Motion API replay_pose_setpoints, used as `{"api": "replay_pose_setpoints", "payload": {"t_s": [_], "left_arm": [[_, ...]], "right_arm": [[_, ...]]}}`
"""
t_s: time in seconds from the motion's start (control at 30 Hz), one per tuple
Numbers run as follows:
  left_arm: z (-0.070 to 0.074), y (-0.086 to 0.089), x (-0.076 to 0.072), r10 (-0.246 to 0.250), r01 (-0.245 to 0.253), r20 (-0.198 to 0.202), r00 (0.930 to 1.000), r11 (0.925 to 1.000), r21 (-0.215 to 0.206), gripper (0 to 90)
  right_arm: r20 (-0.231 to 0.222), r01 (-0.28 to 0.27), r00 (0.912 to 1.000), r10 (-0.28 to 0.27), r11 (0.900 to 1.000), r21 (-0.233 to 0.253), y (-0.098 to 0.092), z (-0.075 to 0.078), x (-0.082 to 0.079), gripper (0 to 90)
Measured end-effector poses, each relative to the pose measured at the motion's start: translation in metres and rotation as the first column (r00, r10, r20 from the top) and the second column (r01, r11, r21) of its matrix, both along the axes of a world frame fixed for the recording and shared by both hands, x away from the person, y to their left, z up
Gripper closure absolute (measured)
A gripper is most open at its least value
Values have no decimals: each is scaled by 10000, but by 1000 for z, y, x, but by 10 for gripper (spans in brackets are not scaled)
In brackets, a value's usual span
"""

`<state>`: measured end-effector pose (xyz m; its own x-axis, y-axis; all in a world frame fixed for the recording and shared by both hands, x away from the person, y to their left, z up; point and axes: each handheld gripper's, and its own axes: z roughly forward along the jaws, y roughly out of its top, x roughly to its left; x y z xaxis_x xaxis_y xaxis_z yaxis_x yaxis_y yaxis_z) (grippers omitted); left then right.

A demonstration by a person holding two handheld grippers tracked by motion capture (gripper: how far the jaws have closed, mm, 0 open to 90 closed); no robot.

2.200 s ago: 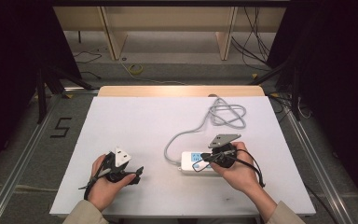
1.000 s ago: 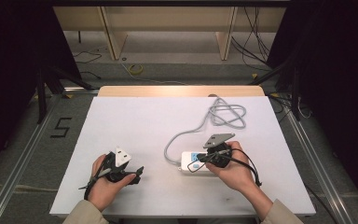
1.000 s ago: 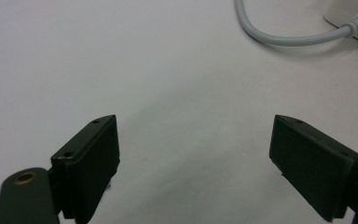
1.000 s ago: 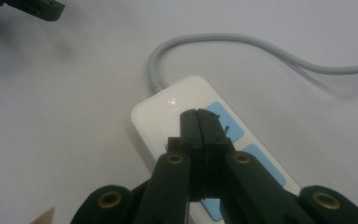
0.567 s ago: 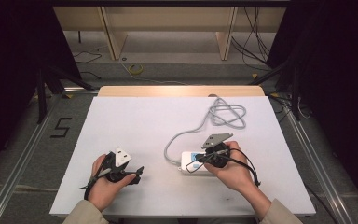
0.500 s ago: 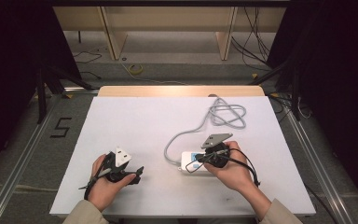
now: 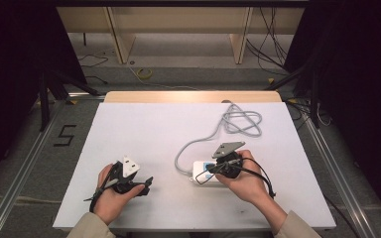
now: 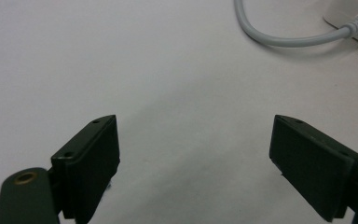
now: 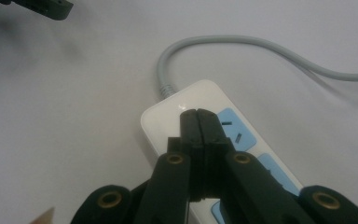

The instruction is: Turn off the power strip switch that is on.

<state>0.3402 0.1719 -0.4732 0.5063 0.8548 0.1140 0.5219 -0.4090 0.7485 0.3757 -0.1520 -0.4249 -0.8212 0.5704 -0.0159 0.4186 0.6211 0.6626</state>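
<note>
Right tool (image 9: 199, 114): jaws pressed together, nothing between them, tips set down on the near end of the power strip (image 9: 168, 116), just beside its first blue socket (image 9: 235, 128). In the high view the strip (image 7: 202, 172) lies on the white bench (image 7: 144, 129), right of centre and partly under my right hand (image 7: 245, 181). Its grey cord (image 7: 198, 144) runs off the left end and up to a loose coil (image 7: 242, 121) near the far edge.

Left tool (image 8: 193, 154): jaws spread wide, holding nothing, over bare bench. It sits well apart from the strip, at the near left in the high view (image 7: 146, 182).

Step in hand, as I judge it: pressing or steadying the strip's end with the closed tips; whether a switch lies under them I cannot tell.

Next move calls for light downward pressure kept square, so the strip does not skid or pivot on its cord. The left tool is free to brace the strip's cord end if it slides.
</note>
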Motion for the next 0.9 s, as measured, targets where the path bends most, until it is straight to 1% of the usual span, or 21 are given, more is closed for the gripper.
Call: {"api": "replay_pose_setpoints", "payload": {"t_s": [0.37, 0.7, 0.9], "left_arm": [[0, 0, 0, -1, 1, 6, 10000, 10000, -2, 157], [0, -1, 0, 7, -7, -9, 10000, 10000, 0, 157], [0, 0, 0, -24, 24, -33, 10000, 10000, 43, 157]], "right_arm": [[-117, -33, 9999, 31, 9999, -105, 2, -3, 2, 900], [-367, 39, 9993, -48, 9997, -253, 3, -9, 4, 900], [-423, -26, 9991, 11, 9994, -355, 3, -12, 5, 900]]}}
